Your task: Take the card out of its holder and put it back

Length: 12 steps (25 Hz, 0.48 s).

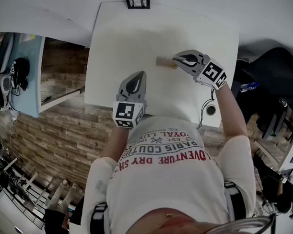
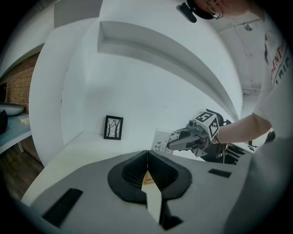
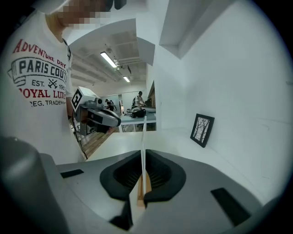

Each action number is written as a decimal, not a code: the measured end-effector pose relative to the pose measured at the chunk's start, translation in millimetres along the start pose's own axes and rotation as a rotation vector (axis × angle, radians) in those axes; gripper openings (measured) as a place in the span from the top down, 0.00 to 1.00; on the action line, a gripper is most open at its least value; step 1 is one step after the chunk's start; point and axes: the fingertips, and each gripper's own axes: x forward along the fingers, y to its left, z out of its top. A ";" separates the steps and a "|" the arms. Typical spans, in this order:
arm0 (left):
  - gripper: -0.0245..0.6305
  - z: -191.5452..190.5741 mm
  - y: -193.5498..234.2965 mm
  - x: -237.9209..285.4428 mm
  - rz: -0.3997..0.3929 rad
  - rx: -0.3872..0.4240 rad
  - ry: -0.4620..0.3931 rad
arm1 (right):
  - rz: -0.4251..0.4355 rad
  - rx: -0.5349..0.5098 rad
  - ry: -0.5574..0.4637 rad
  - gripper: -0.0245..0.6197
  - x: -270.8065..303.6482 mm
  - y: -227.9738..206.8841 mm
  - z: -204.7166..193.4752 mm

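White tabletop (image 1: 129, 47) fills the space ahead of us, pushed against a white wall (image 2: 151, 87), with a small framed picture (image 1: 137, 0) standing at its far edge. We see the card (image 2: 163, 139) upright on edge towards the far right of the table. Its printed face is turned to our left gripper (image 1: 138, 77), and its thin edge runs straight along the line of our right gripper (image 1: 176, 60). The wooden holder (image 1: 164, 62) lies on the table just beside the right gripper's tips, long axis across the table, parallel to the far edge. We cannot tell whether the card's lower edge sits in its slot.

Bare table lies around the holder on the left and the near side; the table's right edge is close behind the right gripper. Our left gripper sits well apart from the card, over the near edge.

Our right gripper's jaws are pressed onto the card, one pad on each face. Our left gripper's jaws are together, with nothing between them.
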 end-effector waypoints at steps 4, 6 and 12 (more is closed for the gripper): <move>0.93 -0.4 -2.0 1.5 0.002 0.001 0.003 | 0.038 -0.014 0.004 0.91 0.6 4.3 1.1; 0.93 -0.1 -2.3 1.9 0.005 0.001 0.004 | 0.051 -0.019 0.006 0.91 -0.8 4.8 1.2; 0.93 -0.1 -1.0 4.2 0.014 -0.002 0.011 | 0.072 -0.047 0.050 0.91 1.1 4.1 -5.5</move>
